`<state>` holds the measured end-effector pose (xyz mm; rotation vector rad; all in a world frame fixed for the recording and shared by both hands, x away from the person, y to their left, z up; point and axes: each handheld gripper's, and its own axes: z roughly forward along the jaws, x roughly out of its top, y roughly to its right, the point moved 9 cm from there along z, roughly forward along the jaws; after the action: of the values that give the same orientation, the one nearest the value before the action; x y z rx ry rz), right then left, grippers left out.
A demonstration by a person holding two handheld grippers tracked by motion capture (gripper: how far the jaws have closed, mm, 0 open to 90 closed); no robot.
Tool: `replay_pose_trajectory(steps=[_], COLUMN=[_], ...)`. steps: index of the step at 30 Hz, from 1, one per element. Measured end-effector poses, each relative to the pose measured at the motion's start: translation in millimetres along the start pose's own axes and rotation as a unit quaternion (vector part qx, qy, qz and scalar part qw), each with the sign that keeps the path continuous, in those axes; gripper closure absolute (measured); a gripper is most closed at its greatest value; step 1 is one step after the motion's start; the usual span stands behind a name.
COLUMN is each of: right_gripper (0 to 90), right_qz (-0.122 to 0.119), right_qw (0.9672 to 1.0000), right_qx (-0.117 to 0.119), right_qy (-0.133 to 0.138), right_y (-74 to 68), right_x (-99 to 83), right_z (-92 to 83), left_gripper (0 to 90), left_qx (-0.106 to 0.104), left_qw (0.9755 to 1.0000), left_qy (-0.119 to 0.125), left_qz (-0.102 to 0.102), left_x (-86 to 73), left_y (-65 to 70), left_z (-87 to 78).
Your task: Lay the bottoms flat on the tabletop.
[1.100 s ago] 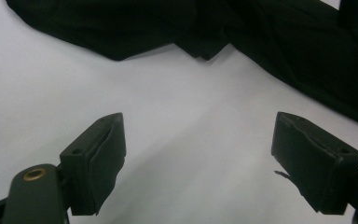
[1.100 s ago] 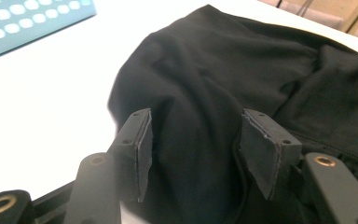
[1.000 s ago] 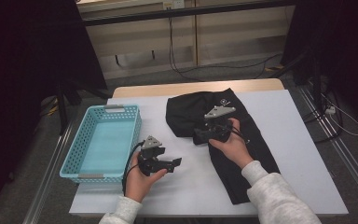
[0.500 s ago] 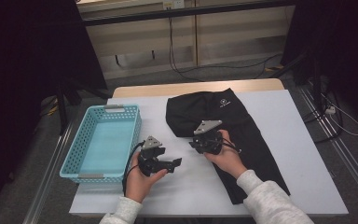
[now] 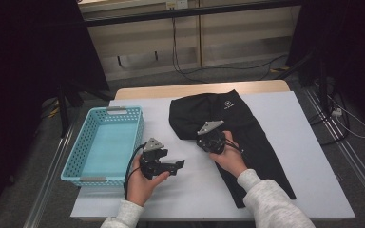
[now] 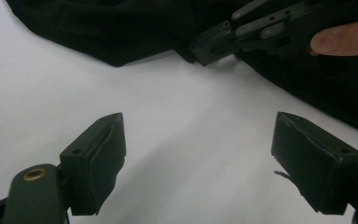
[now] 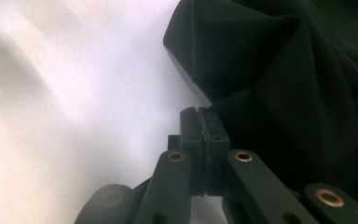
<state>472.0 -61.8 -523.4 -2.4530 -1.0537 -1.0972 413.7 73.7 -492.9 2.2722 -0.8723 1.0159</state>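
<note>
Pinching at the near edge of the black trousers (image 5: 247, 137), which lie spread across the right half of the bench (image 5: 309, 142), the right gripper (image 7: 204, 135) has just been closing, and its jaws now stand clenched together with only a thin lip of cloth, if any, caught between them. Such a shallow bite could slide out once the hand lifts, dropping the fold back flat. The left gripper (image 6: 205, 154) hovers with jaws released and nothing between them, facing that edge; any late reach could bump the right gripper.
</note>
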Motion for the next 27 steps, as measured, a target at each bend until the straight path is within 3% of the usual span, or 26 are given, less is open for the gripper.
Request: replay_pose_trajectory(steps=[3, 11, 19, 27], right_gripper=[90.0, 90.0, 90.0, 90.0], right_qz=[0.005, -0.013, -0.005, 0.016], right_qw=[0.9999, 0.9980, 0.9936, 0.9909], right_qx=[0.011, 0.043, 0.074, 0.087], right_qy=[0.008, 0.046, 0.085, 0.101], right_y=[-3.6, -26.1, -41.0, -44.0], right_x=[2.4, 14.6, 13.0, 1.5], right_z=[-6.1, -38.0, -64.7, -69.9], left_gripper=[17.6, 17.6, 17.6, 17.6], left_qx=[0.001, 0.003, 0.005, 0.005], left_qw=[1.0000, 1.0000, 1.0000, 1.0000], left_qy=[0.003, -0.001, -0.003, -0.007], left_qz=[0.000, -0.001, -0.001, 0.000], left_x=[1.0, 0.0, -1.6, -3.3], left_y=[-0.2, -1.3, -2.3, -1.5], left_z=[-1.4, -0.5, 0.3, 3.3])
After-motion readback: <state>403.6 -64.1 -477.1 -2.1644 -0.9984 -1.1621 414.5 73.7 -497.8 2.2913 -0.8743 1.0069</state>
